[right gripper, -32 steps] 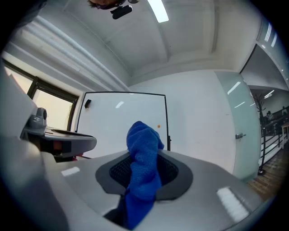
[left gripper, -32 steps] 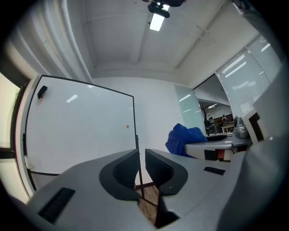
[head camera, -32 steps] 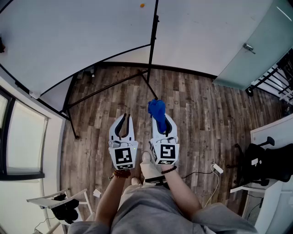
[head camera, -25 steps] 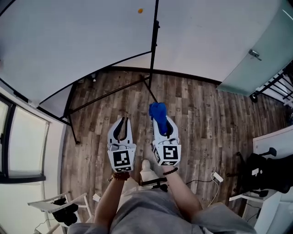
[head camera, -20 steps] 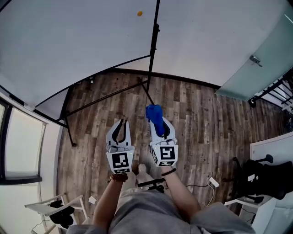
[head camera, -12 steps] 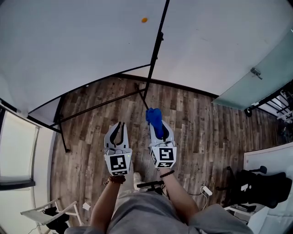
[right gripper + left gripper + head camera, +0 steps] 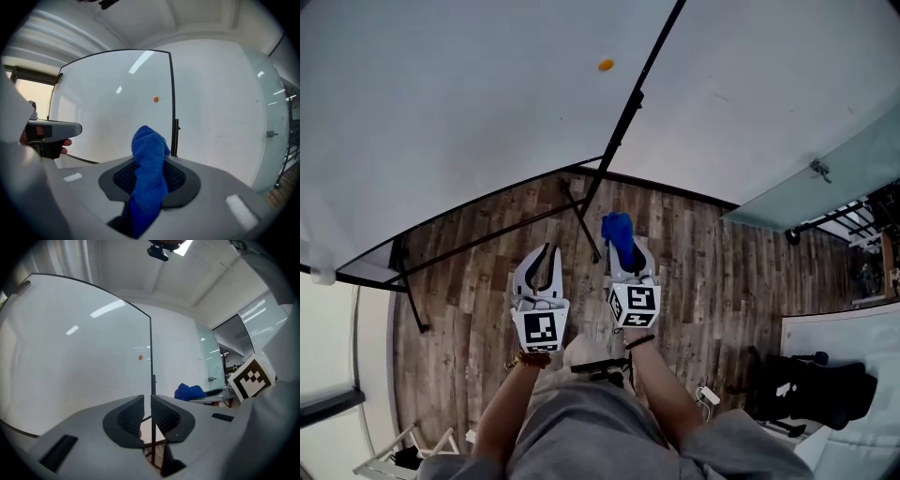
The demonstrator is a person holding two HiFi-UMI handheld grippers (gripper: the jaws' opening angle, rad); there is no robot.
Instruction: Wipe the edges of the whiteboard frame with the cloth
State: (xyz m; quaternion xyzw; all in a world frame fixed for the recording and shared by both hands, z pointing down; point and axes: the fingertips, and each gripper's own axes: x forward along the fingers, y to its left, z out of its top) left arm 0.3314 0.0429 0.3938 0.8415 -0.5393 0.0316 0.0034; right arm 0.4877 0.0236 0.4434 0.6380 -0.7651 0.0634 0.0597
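Blue cloth (image 7: 149, 154) is pinched in the right gripper (image 7: 628, 255) fingers, pointing at the whiteboard frame (image 7: 172, 103), its upright black edge straight ahead; left gripper (image 7: 147, 412) fingers nearly together, empty

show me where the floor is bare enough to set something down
Widest bare floor: right of the right gripper, bounded by the glass door and the black chair. A smaller patch lies left of the left gripper, below the whiteboard stand's legs. Crowded: among those legs, and by the chair, where a plug and cable lie.
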